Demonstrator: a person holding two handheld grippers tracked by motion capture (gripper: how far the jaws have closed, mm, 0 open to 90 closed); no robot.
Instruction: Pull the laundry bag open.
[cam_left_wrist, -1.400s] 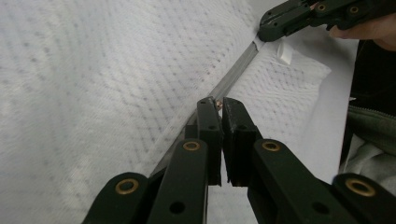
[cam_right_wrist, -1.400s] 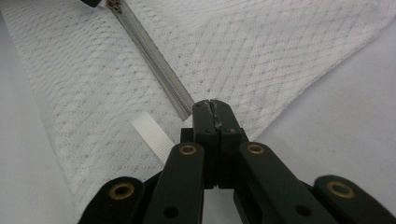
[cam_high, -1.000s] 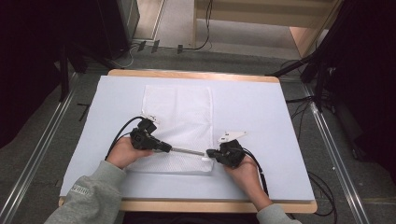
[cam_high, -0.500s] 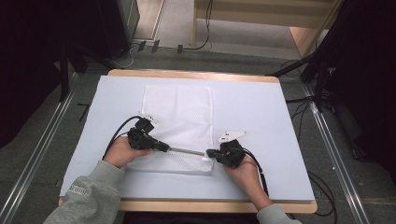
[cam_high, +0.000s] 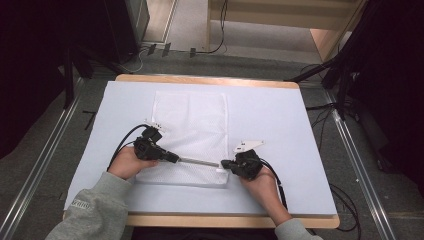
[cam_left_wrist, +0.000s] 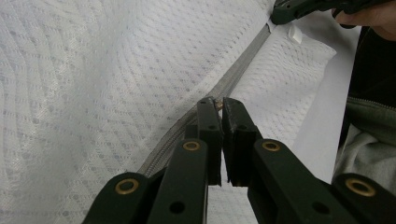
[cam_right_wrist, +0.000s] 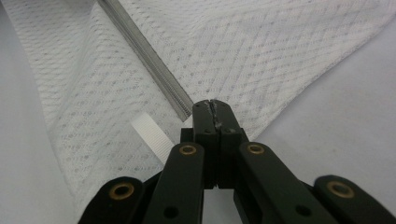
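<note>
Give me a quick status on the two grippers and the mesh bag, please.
Left gripper shut on zipper pull. Right gripper shut on zipper end at bag corner. Mesh bag flat on table. Nothing in the way.

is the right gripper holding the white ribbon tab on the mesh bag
No, in the right gripper view the right gripper is shut on the end of the zipper, and the white ribbon tab lies free beside its jaws.
</note>
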